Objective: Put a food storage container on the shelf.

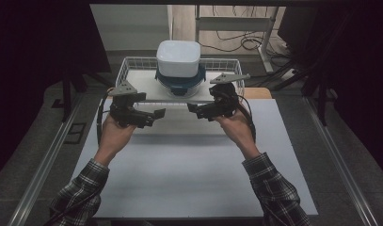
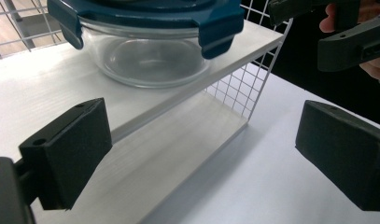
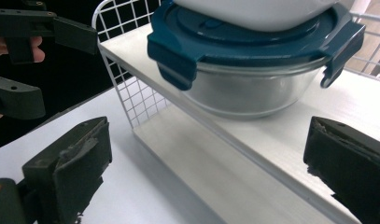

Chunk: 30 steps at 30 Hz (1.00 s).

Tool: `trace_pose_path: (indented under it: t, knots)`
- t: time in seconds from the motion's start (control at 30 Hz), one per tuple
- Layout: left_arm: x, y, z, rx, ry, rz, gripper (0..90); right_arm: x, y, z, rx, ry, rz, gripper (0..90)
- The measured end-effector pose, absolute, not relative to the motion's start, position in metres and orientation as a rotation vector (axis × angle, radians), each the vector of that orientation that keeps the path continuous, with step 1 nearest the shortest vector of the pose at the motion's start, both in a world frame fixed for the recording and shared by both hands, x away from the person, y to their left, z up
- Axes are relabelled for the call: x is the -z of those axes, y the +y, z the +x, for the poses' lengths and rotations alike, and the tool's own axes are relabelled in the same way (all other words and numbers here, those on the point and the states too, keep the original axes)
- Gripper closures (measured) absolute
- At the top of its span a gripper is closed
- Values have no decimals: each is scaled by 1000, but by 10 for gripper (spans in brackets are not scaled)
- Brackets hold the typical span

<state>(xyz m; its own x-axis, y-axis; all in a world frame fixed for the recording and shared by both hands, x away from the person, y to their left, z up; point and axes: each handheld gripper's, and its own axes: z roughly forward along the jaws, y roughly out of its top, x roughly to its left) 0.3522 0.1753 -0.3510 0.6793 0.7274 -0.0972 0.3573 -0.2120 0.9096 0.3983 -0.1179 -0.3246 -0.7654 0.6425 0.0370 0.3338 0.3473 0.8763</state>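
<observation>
A white wire rack (image 1: 132,63) stands at the back of the white table (image 1: 189,169), with a white shelf board (image 1: 142,87) across it. On the board sits a round glass bowl (image 2: 145,60) under a blue clip lid (image 3: 234,42), and a white square container (image 1: 178,57) rests on that lid. My left gripper (image 1: 158,113) hovers open before the rack's front left, pointing right. My right gripper (image 1: 193,108) hovers open at the front right, pointing left. The two tips face each other just below the shelf's front edge. Nothing lies between either pair of jaws.
A lower white board (image 2: 178,154) forms the rack's base under the shelf. Metal rails (image 1: 48,155) run along both sides of the table. Cables and a desk frame (image 1: 236,23) lie on the floor behind. The surroundings to left and right are dark.
</observation>
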Motion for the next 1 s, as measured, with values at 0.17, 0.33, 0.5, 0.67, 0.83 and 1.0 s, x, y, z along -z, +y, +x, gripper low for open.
trace_pose_path:
  t: [0.17,0.33,0.5,0.67,0.83,1.0]
  knots:
    - [357,177,345,-427,857,1825,28,329,-120,394,-1381,2304,856,17]
    - [363,179,340,-423,854,1844,27,334,-121,389,-1387,2314,851,19]
    - [367,183,336,-416,858,1848,24,339,-122,385,-1383,2325,847,16]
    - [370,185,333,-409,861,1843,23,343,-123,381,-1372,2315,843,7]
    - [374,184,329,-371,858,1832,23,344,-126,377,-1367,2306,839,3]
    - [379,181,322,-373,846,1845,23,347,-128,371,-1349,2313,830,1]
